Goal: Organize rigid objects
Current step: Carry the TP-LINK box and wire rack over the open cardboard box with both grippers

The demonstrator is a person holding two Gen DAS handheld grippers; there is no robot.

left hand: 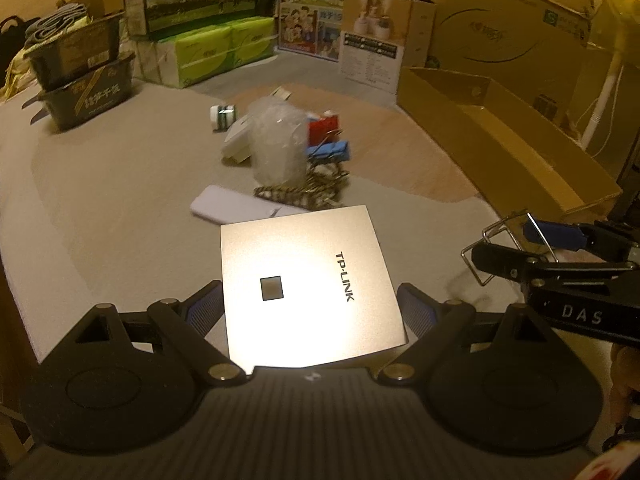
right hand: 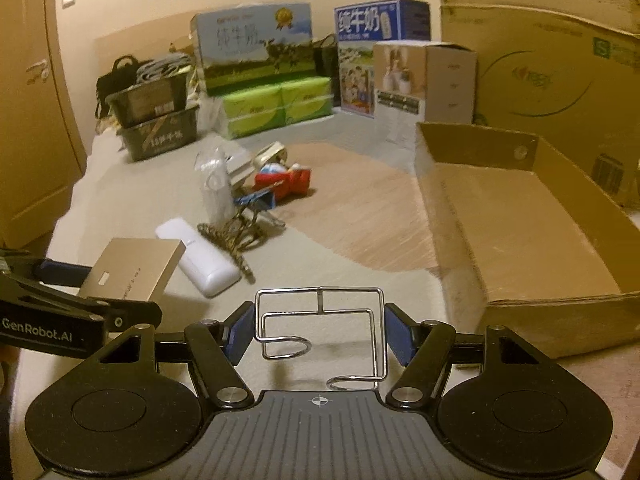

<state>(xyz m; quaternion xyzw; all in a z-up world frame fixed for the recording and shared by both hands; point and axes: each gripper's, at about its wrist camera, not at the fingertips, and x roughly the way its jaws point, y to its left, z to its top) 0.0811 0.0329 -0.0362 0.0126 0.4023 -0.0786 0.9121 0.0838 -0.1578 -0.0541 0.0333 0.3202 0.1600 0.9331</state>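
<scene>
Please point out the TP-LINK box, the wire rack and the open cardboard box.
TP-LINK box (left hand: 304,280): left wrist view, top face.
Wire rack (right hand: 320,290): right wrist view, top wire.
Open cardboard box (right hand: 520,232): right wrist view, bare floor.

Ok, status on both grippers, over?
Left gripper clamped on TP-Link box. Right gripper clamped on wire rack. Cardboard tray empty; path there clear.
</scene>
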